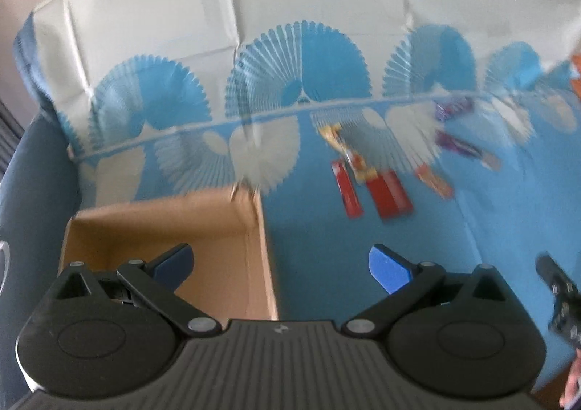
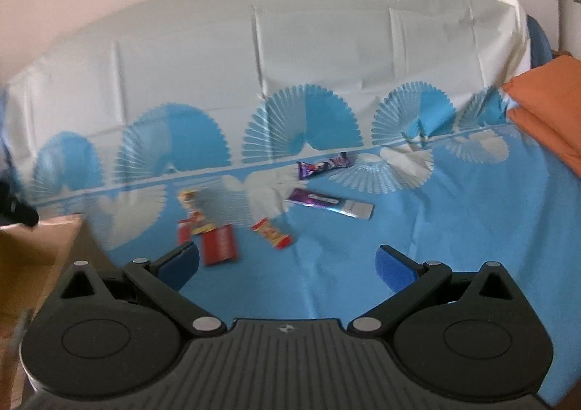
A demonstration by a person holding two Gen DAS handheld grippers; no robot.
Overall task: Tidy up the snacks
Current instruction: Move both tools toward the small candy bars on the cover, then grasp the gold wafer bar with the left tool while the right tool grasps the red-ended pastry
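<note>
Several snack bars lie on a blue and white patterned cloth. In the right wrist view I see two red bars (image 2: 219,243), a yellow-red wrapper (image 2: 194,212), an orange-red bar (image 2: 273,234), and two purple bars (image 2: 328,203) (image 2: 323,165). The left wrist view shows the same red bars (image 1: 388,192) and purple bars (image 1: 461,148), blurred. An open, empty cardboard box (image 1: 174,224) sits at the left. My left gripper (image 1: 281,266) is open, over the box's right wall. My right gripper (image 2: 288,264) is open, above the cloth near the red bars.
Orange cushions (image 2: 548,105) lie at the right edge of the cloth. The box corner (image 2: 32,246) shows at the left of the right wrist view. The other gripper's black body (image 1: 561,297) shows at the right of the left wrist view.
</note>
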